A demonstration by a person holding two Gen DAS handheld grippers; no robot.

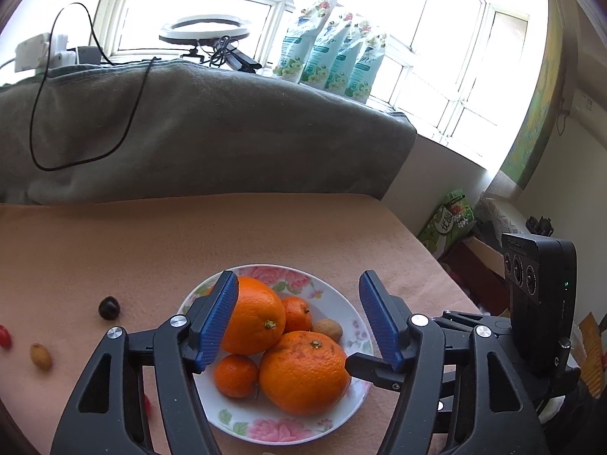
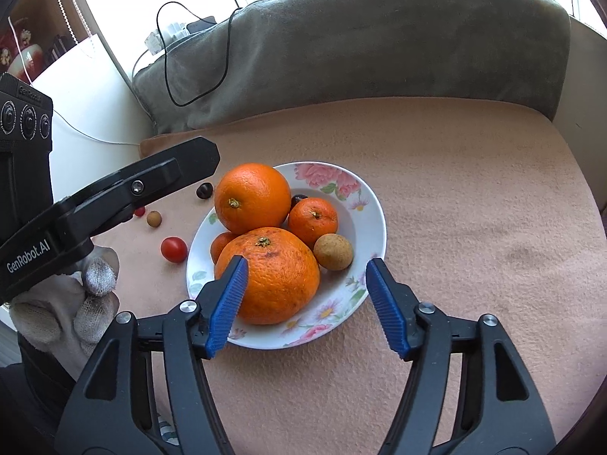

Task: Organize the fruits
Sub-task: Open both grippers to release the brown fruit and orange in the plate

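A floral plate (image 1: 343,299) (image 2: 370,204) on the peach cloth holds two large oranges (image 1: 256,314) (image 2: 277,276), two mandarins (image 1: 235,375) (image 2: 313,220) and a longan (image 1: 327,329) (image 2: 334,252). My left gripper (image 1: 297,278) hangs open over the plate, its left pad in front of the far orange. My right gripper (image 2: 307,262) is open too, straddling the near orange (image 2: 277,276) and not squeezing it. Loose on the cloth to the left lie a dark cherry (image 1: 109,307) (image 2: 203,190), a longan (image 1: 40,356) (image 2: 154,218) and a cherry tomato (image 2: 174,249).
A grey blanket (image 1: 212,132) with a black cable (image 1: 41,151) backs the cloth. The cloth's right edge (image 1: 436,261) drops off toward boxes (image 1: 451,223). A gloved hand (image 2: 91,292) holds the left gripper's body (image 2: 125,189) at the plate's left.
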